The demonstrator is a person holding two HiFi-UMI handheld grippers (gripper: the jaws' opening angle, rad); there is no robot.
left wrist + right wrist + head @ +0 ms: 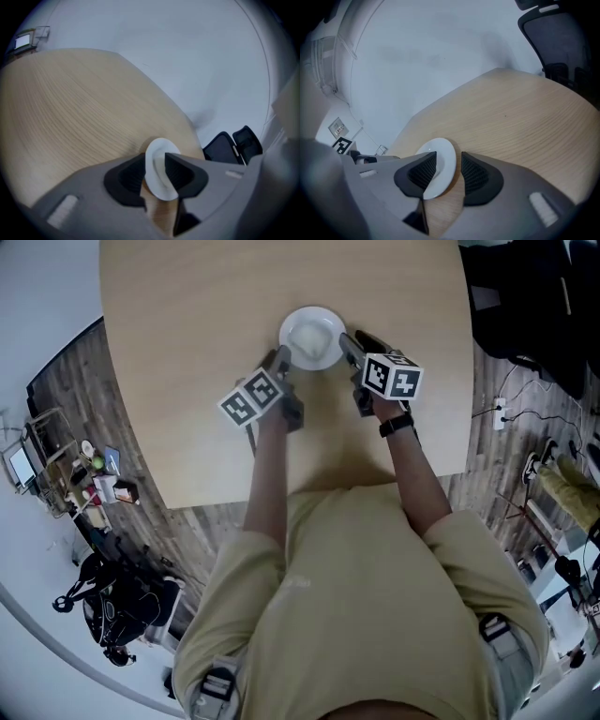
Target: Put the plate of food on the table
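Head view: the white plate (312, 337) rested flat on the light wood table (187, 352), toward the 12 o'clock edge as seen from the person. What it carried could not be made out.

The left gripper (154, 171) met the plate at about its 8 o'clock. In the left gripper view its jaws were spread, with the plate's rim standing between the two ribbed pads (129, 176). The rim lay close against the pads, but no clamping was evident.

The right gripper (449, 171) met the plate at about its 4 o'clock. In the right gripper view its jaws were spread wide. The rim sat between them, and a strip of bare table showed between the rim and the pad at 3 o'clock. The pad at 9 o'clock overlapped the plate's upper face, and contact there could not be confirmed.

Both grippers were held low over the table, angled inward toward the plate from opposite sides.
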